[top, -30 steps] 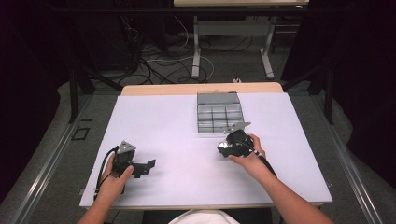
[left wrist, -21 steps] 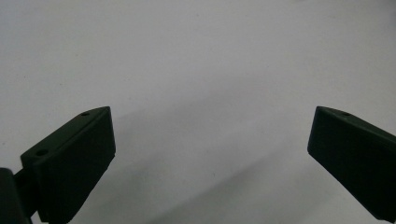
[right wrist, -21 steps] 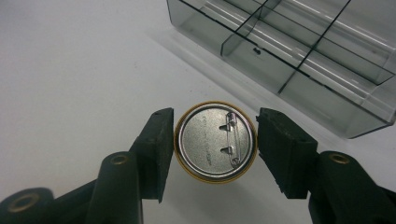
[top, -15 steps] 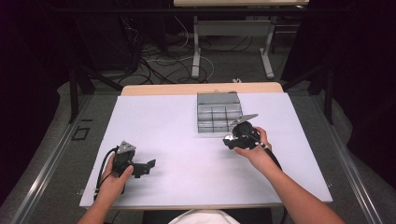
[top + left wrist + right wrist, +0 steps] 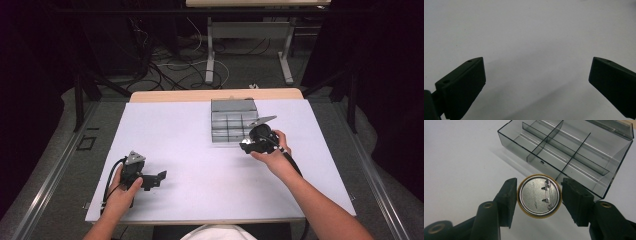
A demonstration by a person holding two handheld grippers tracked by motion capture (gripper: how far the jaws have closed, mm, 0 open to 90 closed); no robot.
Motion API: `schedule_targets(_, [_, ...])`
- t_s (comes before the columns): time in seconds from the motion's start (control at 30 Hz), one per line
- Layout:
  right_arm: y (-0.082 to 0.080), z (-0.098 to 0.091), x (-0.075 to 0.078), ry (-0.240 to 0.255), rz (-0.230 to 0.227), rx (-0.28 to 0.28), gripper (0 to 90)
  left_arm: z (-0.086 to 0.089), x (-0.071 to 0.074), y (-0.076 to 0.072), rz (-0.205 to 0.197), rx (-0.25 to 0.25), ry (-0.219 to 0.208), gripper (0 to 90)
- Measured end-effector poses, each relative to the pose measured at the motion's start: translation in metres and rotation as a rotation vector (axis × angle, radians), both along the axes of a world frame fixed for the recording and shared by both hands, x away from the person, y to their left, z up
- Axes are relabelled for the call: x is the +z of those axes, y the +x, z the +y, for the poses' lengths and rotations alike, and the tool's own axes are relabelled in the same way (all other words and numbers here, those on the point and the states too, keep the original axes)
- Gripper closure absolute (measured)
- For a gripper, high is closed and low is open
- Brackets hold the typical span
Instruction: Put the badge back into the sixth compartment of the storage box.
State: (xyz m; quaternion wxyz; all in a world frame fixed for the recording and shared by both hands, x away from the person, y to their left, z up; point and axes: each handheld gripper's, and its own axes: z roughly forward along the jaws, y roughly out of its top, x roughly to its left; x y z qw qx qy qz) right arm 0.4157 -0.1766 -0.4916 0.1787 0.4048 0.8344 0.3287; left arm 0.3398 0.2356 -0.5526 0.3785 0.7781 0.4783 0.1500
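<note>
High view: one clear grey box with dividers sits on the white bench, toward its far side, and two hand-held tools are over the bench. The left hand rests low on the near left part of the bench, its forearm coming in from the bottom edge, and the left tool points to the right, well apart from the box. The right hand reaches forward with the wrist raised, and the right tool hangs just at the near right corner of the box.

In the left gripper view, that tool's two jaws stand wide apart, released, with bare bench surface between them.

In the right gripper view, the right tool is clenched on one round pin badge, a pad pressing on each side of its rim. The badge's silver back with its safety pin faces the camera, and a gold edge runs around it. The badge sits in the air just before the box, whose open compartments lie beyond it.
</note>
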Motion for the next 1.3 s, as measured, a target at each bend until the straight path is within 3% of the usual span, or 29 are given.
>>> schedule_targets(0.67, [0.024,0.000,0.002,0.009,-0.011,-0.067,46.5,0.000,-0.001,0.001,-0.003,0.000,0.002,1.5])
schedule_targets(1.3, [0.047,-0.006,-0.008,0.015,-0.021,-0.144,46.5,0.001,0.000,-0.001,-0.006,-0.001,0.006,1.7])
